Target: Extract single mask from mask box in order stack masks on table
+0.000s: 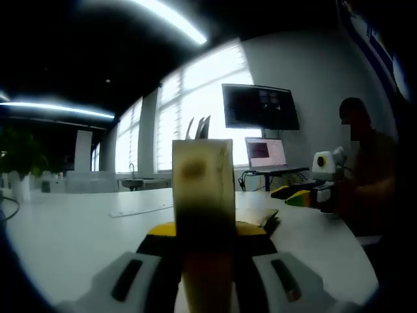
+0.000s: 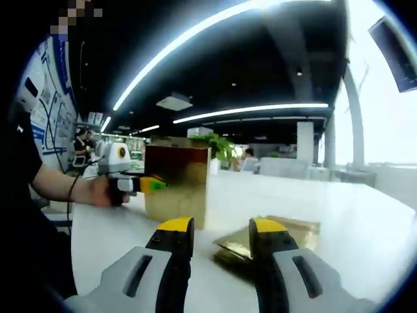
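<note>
Right gripper view shows my right tongs (image 2: 221, 242) apart over the flat gold mask packets (image 2: 273, 238) on the white worktop (image 2: 365, 215), while my left tongs (image 2: 151, 185) clamp the upright gold cardboard mask box (image 2: 176, 189), which I judge could tip if I tug too hard.

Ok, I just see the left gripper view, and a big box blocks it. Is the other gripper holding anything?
Observer: No. In the right gripper view the right gripper is open, with nothing between its jaws.
Operator: What's in front of it?
Observer: Flat gold packets lie on the table, just past its jaws.
Operator: And what does my gripper look like from there?
Observer: The left gripper meets the box at its side, with a hand holding it.
</note>
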`<state>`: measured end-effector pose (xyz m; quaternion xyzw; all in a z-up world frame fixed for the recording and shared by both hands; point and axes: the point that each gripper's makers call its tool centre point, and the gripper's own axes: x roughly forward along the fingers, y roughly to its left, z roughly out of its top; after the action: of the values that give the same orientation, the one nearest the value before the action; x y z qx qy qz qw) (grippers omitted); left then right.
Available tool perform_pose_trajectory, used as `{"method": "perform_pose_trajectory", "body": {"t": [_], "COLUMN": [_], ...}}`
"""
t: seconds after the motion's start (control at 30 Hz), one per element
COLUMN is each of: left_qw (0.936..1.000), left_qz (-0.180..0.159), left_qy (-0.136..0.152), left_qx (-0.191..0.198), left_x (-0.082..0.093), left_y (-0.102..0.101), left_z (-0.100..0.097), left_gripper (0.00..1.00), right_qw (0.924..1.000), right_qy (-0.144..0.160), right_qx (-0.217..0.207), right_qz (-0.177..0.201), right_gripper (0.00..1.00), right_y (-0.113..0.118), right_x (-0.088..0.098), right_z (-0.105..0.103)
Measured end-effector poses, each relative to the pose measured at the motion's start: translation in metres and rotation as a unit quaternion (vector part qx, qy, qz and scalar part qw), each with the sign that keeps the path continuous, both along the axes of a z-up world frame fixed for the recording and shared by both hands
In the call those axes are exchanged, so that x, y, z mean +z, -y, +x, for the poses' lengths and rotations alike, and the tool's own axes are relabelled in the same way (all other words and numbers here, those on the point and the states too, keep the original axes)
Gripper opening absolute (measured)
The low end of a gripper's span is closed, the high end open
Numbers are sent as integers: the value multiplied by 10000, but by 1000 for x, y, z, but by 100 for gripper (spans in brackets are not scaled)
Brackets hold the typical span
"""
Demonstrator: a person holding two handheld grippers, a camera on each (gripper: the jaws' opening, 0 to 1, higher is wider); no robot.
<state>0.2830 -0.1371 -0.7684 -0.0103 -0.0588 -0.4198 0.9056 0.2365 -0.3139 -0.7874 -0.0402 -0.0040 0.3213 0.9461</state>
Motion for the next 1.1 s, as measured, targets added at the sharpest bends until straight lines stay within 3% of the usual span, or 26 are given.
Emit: {"method": "perform_pose_trajectory", "body": {"t": [0.2,1.1], "left_qw": [10000,10000], "left_qz": [0,2], "left_qy": [-9,-41], "left_qx": [-1,-6], "left_x": [0,-2], "left_y": [1,1], "left_z": [-1,0], "left_gripper": [31,31], "right_qw": [9996,9994], "right_qy": [82,259], "right_qx": [75,97], "right_qz": [246,188], "right_gripper": [30,29], "right_y": [-2,-2], "right_x": [5,7], "right_z": [-5,-13]}}
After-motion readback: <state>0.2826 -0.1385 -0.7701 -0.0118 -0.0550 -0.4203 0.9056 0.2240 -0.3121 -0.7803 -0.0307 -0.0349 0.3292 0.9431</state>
